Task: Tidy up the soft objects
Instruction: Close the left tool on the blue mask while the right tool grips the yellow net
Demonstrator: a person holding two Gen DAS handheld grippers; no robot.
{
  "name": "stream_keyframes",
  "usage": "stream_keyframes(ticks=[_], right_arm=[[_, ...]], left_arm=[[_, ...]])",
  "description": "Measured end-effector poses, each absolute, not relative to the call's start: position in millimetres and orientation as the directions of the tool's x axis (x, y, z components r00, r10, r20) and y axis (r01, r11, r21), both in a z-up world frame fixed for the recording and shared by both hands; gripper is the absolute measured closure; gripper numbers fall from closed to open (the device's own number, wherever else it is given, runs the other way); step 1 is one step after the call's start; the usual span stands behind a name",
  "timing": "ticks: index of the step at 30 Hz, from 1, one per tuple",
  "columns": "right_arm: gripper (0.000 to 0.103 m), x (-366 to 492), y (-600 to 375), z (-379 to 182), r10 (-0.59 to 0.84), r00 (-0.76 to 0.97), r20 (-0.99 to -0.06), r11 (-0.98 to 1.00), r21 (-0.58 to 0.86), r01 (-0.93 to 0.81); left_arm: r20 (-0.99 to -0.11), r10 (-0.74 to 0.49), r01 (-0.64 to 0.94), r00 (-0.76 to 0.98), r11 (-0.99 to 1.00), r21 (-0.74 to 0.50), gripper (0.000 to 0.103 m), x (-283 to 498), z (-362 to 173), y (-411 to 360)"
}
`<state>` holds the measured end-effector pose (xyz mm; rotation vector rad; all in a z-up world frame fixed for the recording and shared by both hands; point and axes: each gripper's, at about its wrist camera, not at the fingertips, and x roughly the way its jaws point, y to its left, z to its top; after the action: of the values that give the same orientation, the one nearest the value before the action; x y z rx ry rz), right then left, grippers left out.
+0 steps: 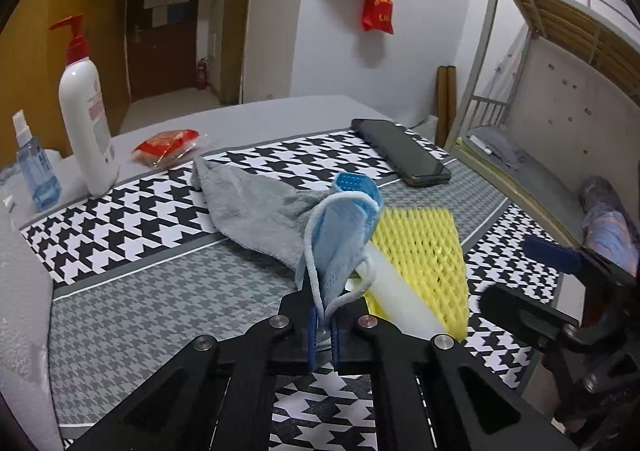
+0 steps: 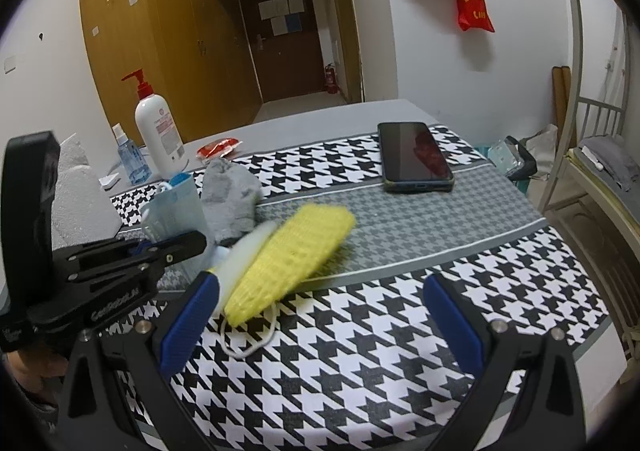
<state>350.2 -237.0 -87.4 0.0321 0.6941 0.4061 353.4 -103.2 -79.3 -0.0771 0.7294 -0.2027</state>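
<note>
My left gripper (image 1: pixel 354 191) is shut on a light blue face mask (image 1: pixel 336 247), held above the houndstooth mat; its white ear loop hangs down. It also shows in the right wrist view (image 2: pixel 176 207). A grey cloth (image 1: pixel 256 207) lies on the mat behind the mask, seen as well in the right wrist view (image 2: pixel 230 197). A yellow foam net sleeve (image 1: pixel 424 255) with a white foam piece (image 1: pixel 396 299) lies to the right; it appears blurred in the right wrist view (image 2: pixel 292 255). My right gripper (image 2: pixel 320 315) is open and empty, just in front of the sleeve.
A black phone (image 2: pixel 414 157) lies at the back right of the mat (image 2: pixel 400 315). A white pump bottle (image 1: pixel 86 119), a blue spray bottle (image 1: pixel 36 171) and a red snack packet (image 1: pixel 166 145) stand at the back left. A bunk bed frame (image 1: pixel 540 31) stands to the right.
</note>
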Motion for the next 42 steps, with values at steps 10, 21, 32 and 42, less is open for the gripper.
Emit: stream_keyframes(ticks=[10,21,32,42], right_arm=[[0.007,355.4,-230.6,-89.6,0.399,0.658,-0.639,0.910,0.187,-0.370],[0.028,356.5,-231.2,-107.6,0.446,0.572,-0.688,0.891,0.281,-0.357],[0.085,354.2,-219.9,-109.7,0.459,0.568,-0.683,0.882,0.272,-0.386],[0.093,338.2,-229.9,-74.6,0.451,0.655,-0.606,0.888,0.230,-0.399]], left_arm=[[-0.625,-0.228,0.162,0.747,0.974,-0.161,0.098,336.5,-74.5,-93.8],[-0.618,-0.227,0.168,0.753,0.974,-0.153,0.098,330.0,-70.0,-92.9],[-0.607,-0.222,0.177,0.763,0.975,-0.134,0.098,328.0,-67.7,-96.0],[-0.552,-0.215,0.174,0.806,0.977,-0.126,0.098,312.7,-49.1,-92.8]])
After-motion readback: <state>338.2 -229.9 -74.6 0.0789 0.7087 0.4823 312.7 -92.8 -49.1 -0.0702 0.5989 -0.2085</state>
